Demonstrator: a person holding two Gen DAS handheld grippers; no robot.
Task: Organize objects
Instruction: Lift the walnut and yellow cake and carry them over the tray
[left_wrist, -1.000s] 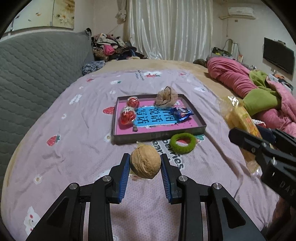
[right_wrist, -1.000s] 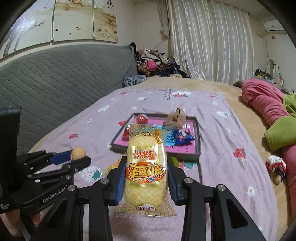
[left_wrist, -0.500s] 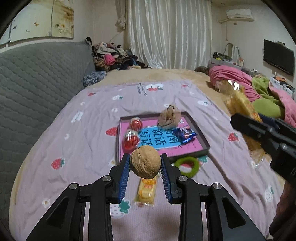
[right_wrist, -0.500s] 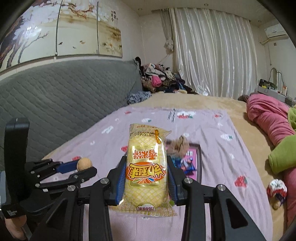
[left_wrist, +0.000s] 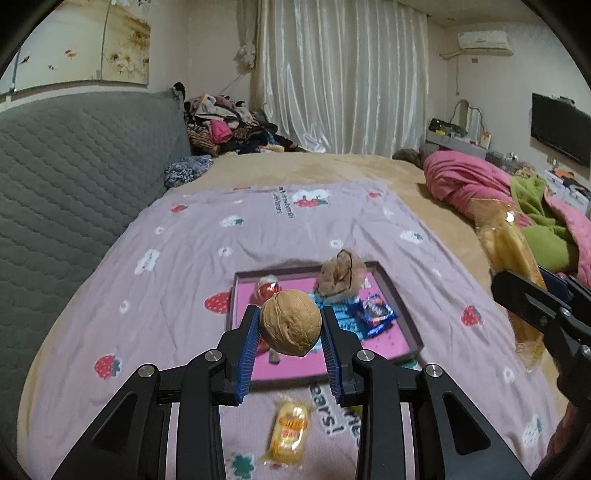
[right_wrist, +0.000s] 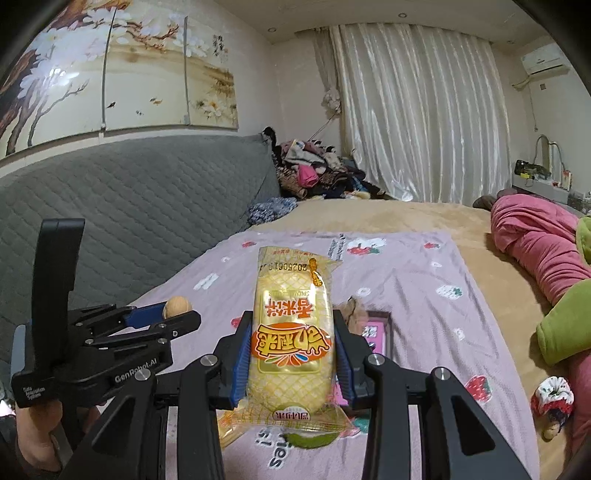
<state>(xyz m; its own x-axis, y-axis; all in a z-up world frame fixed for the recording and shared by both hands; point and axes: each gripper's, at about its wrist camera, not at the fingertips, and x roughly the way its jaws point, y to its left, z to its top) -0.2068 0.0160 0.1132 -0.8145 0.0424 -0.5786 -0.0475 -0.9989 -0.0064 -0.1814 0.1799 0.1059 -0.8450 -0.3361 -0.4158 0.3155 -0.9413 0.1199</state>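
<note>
Left gripper: jaws clamp a walnut, held above the tray.
Right gripper: jaws pinch a yellow snack packet, raised above the tray.
Small yellow packet: on the bedspread, just in front of the tray.

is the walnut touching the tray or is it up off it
Apart. The left wrist view shows the walnut pinched between the left tool pads, held in the air above the bed, with the tray lying behind and below it.
</note>
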